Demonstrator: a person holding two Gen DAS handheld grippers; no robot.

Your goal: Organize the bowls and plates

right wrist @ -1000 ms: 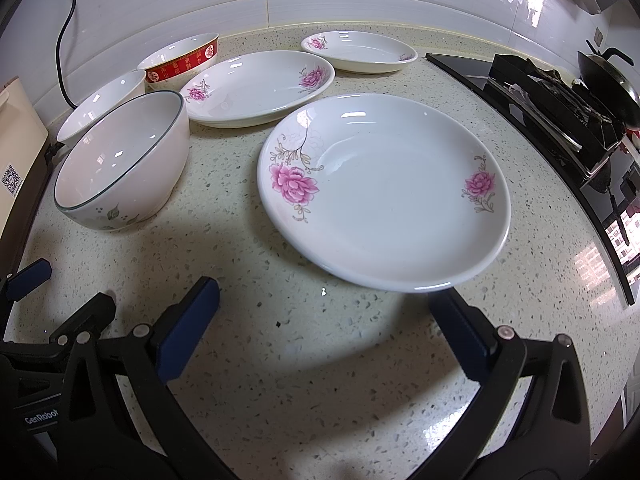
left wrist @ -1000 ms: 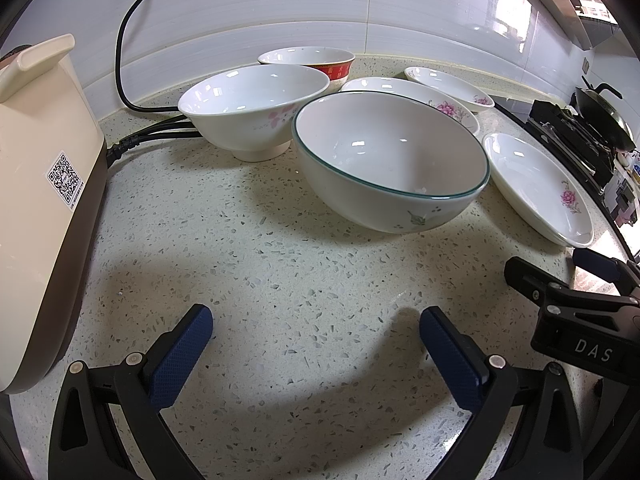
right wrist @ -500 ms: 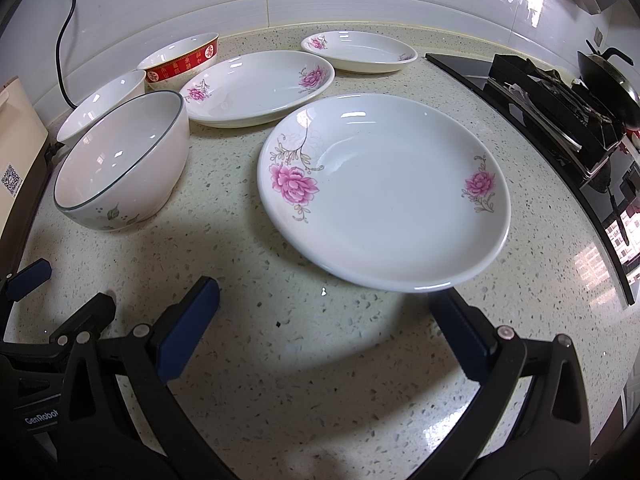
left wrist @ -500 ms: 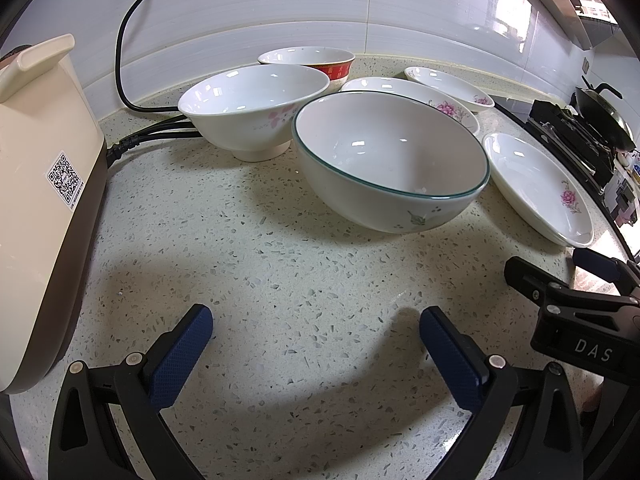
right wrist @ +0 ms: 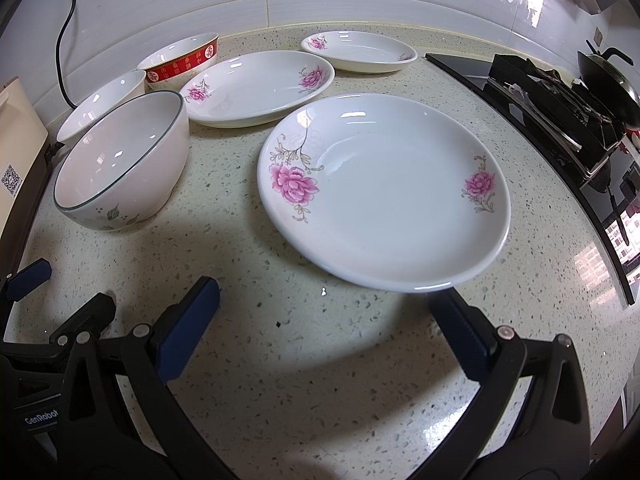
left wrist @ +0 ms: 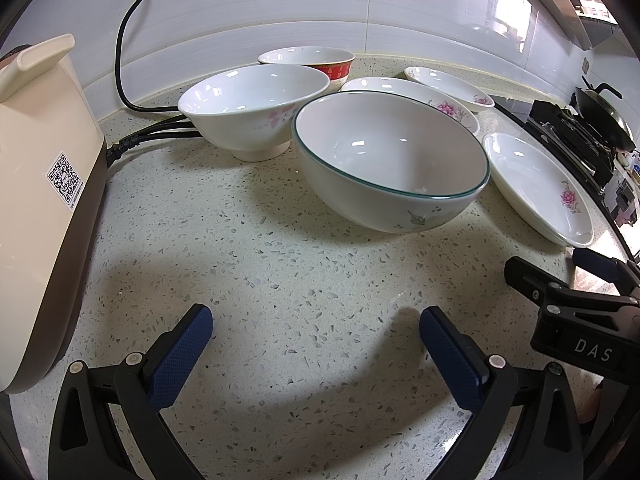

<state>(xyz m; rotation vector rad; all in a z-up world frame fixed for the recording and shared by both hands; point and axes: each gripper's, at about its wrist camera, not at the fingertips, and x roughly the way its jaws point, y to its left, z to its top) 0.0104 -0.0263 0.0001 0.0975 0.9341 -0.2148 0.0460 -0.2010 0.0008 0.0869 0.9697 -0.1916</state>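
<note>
Both sets of jaws stood wide and empty, low over the counter (left wrist: 280, 264). My left gripper (left wrist: 316, 332) faced the bowls; my right gripper (right wrist: 324, 316) faced the plates, with the near rim of the big plate overlapping its right finger in the view; contact unclear.

Bowls, left side: green-rimmed bowl (left wrist: 390, 160) nearest, upright. Behind it to the left, a footed white bowl (left wrist: 252, 100) with a pink sprig. Farthest, against the wall, a red-banded bowl (left wrist: 316, 62). Whether the rims touched, I could not tell.

Plates, right side: large floral plate (right wrist: 384, 192) near, a second floral plate (right wrist: 260, 84) behind it, a small floral dish (right wrist: 360, 52) at the far end. All three lay flat and apart from each other.

Left edge: a cream appliance (left wrist: 36, 184) with black cables (left wrist: 152, 136) trailing to the wall. Right edge: a stove (right wrist: 552, 108) carrying a dark pan.

Handling judgement: glazed ceramic, stiff, slick, chip-prone, likely moderately heavy for the jaws. Nothing stacked yet. Best hold on a bowl looked to be across the rim wall, one finger inside, one outside. Plates lay too flat to straddle; pinching the raised rim at the near edge seemed best. Set down gently, since ceramic on ceramic could crack.
</note>
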